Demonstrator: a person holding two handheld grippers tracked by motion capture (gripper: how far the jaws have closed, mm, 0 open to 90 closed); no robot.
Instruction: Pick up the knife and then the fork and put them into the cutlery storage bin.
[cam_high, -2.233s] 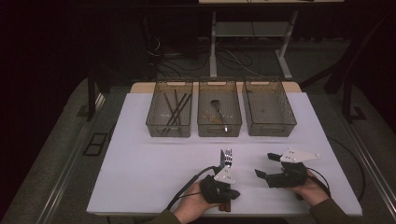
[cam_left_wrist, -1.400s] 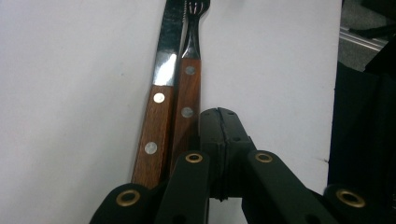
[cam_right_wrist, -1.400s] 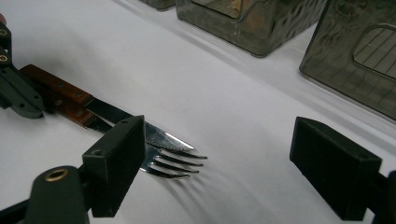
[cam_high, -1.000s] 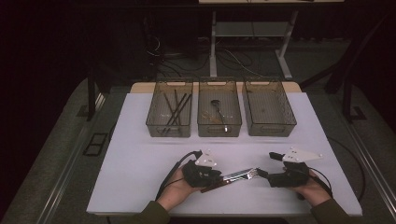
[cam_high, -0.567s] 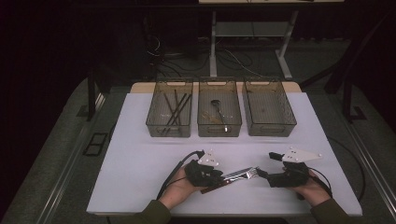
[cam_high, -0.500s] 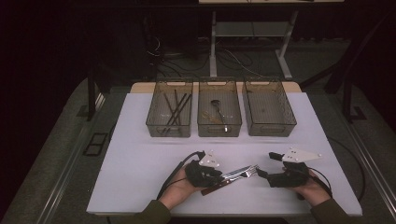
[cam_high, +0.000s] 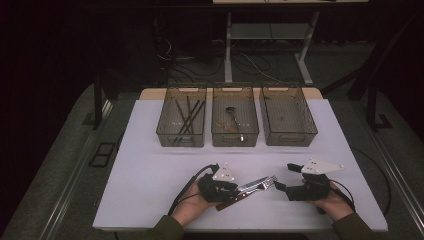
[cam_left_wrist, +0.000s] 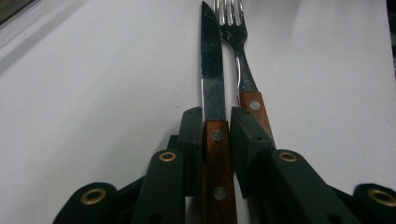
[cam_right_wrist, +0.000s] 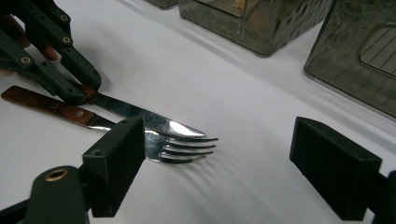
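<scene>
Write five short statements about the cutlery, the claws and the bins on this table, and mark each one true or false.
1. The left claw grips the knife by its wooden handle. True.
2. The fork lies in the middle bin. False: it lies on the white table beside the knife, between the two claws.
3. The right claw is open with nothing between its jaws. True.
4. The right bin holds the chopsticks. False: the dark sticks lie in the left bin; whether the right bin holds anything cannot be told.
5. The knife's blade points toward the right claw. True.
</scene>
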